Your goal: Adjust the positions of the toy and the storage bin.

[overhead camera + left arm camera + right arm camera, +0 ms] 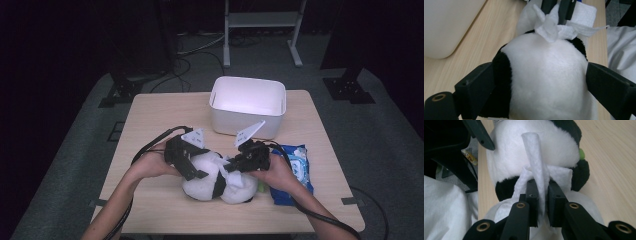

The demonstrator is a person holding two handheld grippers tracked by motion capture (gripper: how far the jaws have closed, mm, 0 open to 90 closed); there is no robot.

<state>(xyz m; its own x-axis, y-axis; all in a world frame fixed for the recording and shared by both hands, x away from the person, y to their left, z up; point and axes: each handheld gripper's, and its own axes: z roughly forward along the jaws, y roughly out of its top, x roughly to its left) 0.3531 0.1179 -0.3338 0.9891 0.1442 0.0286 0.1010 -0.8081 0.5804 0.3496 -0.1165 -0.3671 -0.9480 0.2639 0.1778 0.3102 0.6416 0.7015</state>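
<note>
High view is showing me working near the table's front edge: my left gripper (192, 162) is standing wide, jaws flanking the black-and-white plush panda (220, 177) without clearly pressing it, while my right gripper (541, 192) is pinching a crumpled white tissue (536, 167) against the panda.

My matt black plastic jaws flank a soft, fuzzy plush panda (546, 82). Above the panda, the tissue wipe (554, 27) looks thin and crinkled. Beside the panda, the wooden table (165, 115) shows pale, smooth grain.
</note>
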